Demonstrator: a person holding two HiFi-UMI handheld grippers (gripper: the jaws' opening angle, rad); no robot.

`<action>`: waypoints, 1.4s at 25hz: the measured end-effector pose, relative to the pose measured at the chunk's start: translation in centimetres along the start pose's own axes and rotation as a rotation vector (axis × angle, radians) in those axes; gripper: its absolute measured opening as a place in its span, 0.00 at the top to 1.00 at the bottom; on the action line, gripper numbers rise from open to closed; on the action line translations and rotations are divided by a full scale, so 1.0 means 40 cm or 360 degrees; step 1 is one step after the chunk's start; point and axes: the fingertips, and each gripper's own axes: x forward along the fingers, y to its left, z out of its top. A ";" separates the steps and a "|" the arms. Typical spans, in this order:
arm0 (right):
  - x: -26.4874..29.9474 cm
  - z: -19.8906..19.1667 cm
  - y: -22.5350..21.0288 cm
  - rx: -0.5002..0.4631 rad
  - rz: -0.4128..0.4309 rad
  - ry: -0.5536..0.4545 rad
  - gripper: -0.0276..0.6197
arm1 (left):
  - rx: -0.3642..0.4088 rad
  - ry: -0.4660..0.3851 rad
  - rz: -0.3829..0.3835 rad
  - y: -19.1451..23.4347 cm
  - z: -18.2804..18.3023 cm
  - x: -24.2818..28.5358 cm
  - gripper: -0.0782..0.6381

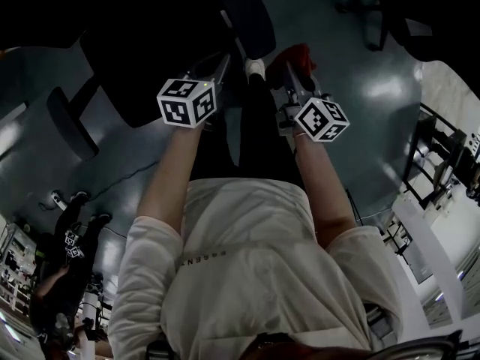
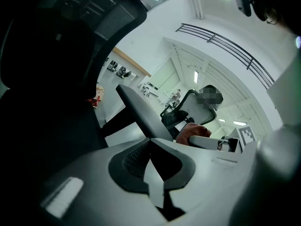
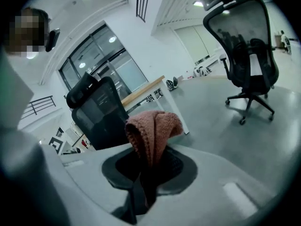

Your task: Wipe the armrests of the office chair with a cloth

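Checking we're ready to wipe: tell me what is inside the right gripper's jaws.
A folded reddish-brown knitted cloth is pinched between the jaws of the right gripper, bunching out above them. How much of it lies deeper between the jaws is covered.

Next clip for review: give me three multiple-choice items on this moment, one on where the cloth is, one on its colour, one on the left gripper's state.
1. Where is the cloth?
A) on the floor
B) between the right gripper's fingers
C) draped over an armrest

2. What colour is the cloth?
A) blue
B) white
C) reddish-brown

3. How does the left gripper stand?
A) shut on nothing
B) shut on the cloth
C) wide open around an armrest

Key: 1 B, the right gripper view shows the cloth pinched and standing up from the fingers. 2 C, that view and the head view both show it reddish. 3 A, the left gripper view shows its fingers meeting with nothing between them.
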 end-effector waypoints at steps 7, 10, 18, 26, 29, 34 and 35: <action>0.171 0.145 -0.012 -0.0373 0.0069 0.0212 0.88 | -0.0136 -0.0080 0.0126 0.030 0.053 0.045 0.88; 0.279 0.210 -0.003 -0.0484 0.0173 0.0300 0.88 | -0.0157 -0.0201 0.0291 0.065 0.099 0.064 0.87; 0.563 0.287 0.105 -0.0792 0.0468 0.0521 0.88 | -0.0292 -0.0282 0.0373 0.122 0.164 0.126 0.87; 0.649 0.226 0.219 -0.0933 0.0719 0.0762 0.88 | -0.0367 -0.0400 0.0417 0.134 0.181 0.133 0.88; 0.649 0.216 0.239 -0.1041 0.0730 0.0808 0.88 | -0.0374 -0.0414 0.0412 0.130 0.182 0.136 0.89; 0.650 0.173 0.331 -0.1253 0.0879 0.0887 0.88 | -0.0367 -0.0411 0.0411 0.129 0.177 0.134 0.89; 0.649 0.161 0.355 -0.1287 0.0918 0.0909 0.88 | -0.0365 -0.0407 0.0405 0.129 0.177 0.133 0.89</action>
